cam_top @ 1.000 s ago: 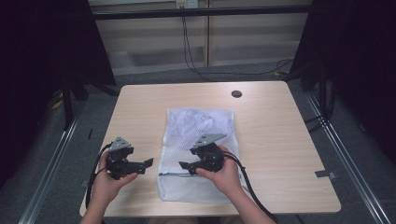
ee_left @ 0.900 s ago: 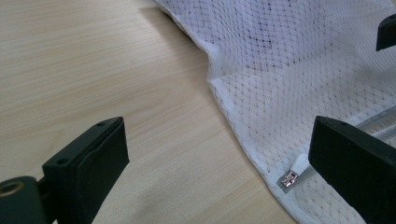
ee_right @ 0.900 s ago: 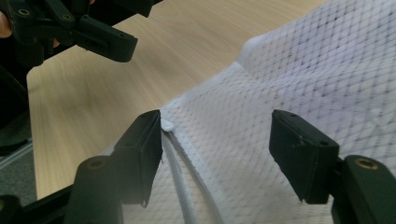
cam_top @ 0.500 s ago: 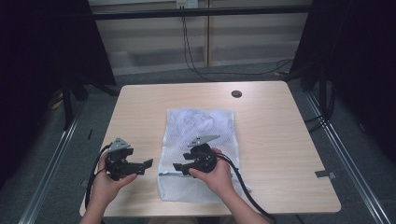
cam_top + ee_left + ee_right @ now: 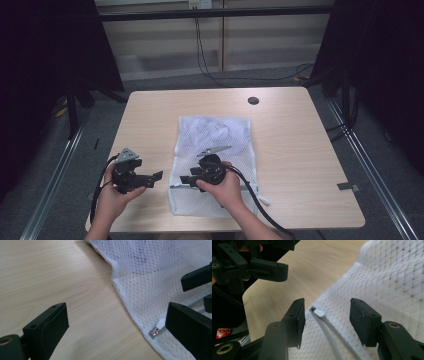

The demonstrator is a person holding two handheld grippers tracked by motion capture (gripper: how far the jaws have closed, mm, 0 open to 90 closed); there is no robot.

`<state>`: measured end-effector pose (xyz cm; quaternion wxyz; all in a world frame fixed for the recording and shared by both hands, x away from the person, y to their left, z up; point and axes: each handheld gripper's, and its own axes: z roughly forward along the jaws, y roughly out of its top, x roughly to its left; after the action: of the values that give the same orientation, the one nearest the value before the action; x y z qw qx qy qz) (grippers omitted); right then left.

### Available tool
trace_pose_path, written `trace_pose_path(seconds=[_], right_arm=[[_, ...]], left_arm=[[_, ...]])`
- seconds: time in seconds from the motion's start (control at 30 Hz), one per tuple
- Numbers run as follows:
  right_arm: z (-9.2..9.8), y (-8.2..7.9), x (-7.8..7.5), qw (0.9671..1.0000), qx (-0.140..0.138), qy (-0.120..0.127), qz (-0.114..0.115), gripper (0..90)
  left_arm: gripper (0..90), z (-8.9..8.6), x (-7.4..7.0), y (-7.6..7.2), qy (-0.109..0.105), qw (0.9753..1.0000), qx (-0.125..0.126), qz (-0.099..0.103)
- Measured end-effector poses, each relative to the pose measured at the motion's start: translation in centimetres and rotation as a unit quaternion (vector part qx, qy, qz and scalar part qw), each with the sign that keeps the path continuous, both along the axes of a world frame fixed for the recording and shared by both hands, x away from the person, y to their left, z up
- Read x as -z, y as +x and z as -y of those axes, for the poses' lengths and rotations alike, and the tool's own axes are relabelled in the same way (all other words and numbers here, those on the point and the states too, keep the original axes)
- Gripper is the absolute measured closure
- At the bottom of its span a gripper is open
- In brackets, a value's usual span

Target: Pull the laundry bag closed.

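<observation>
A: Bag, white mesh, is lying flat mid-worktop. What is changing?

B: Right tool, jaws spread, has been sliding left onto the zip pull. Left tool, also spread, is waiting beside the bag's edge. Unzipping seems near.

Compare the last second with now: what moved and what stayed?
The right gripper slid toward the person's left along the mesh bag, its open jaws now flanking the zipper pull. Nothing was gripped. The left gripper stayed open beside the bag, which lies unmoved.
</observation>
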<state>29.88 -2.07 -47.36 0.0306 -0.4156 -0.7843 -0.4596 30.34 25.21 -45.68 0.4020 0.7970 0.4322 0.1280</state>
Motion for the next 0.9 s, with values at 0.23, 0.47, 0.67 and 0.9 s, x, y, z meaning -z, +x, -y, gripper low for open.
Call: trace_pose_path(seconds=[0.23,0.47,0.67,0.9], right_arm=[[-0.5,0.1,0.3,1.0,0.001,0.002,-0.006,47.0],[-0.9,0.3,0.5,0.9998,0.008,-0.001,-0.019,48.1],[-1.3,0.4,1.0,0.9993,0.014,-0.009,-0.032,50.4],[-1.8,0.4,1.4,0.9987,0.02,-0.004,-0.047,52.5]], left_arm=[[4.6,-0.2,0.0,0.0,-0.001,1.0,-0.002,-0.001],[4.7,-0.1,0.0,0.1,0.002,1.0,0.0,-0.002],[4.7,-0.1,0.1,0.0,0.002,1.0,0.005,-0.004],[4.7,-0.1,0.2,0.0,0.002,1.0,0.005,-0.004]])
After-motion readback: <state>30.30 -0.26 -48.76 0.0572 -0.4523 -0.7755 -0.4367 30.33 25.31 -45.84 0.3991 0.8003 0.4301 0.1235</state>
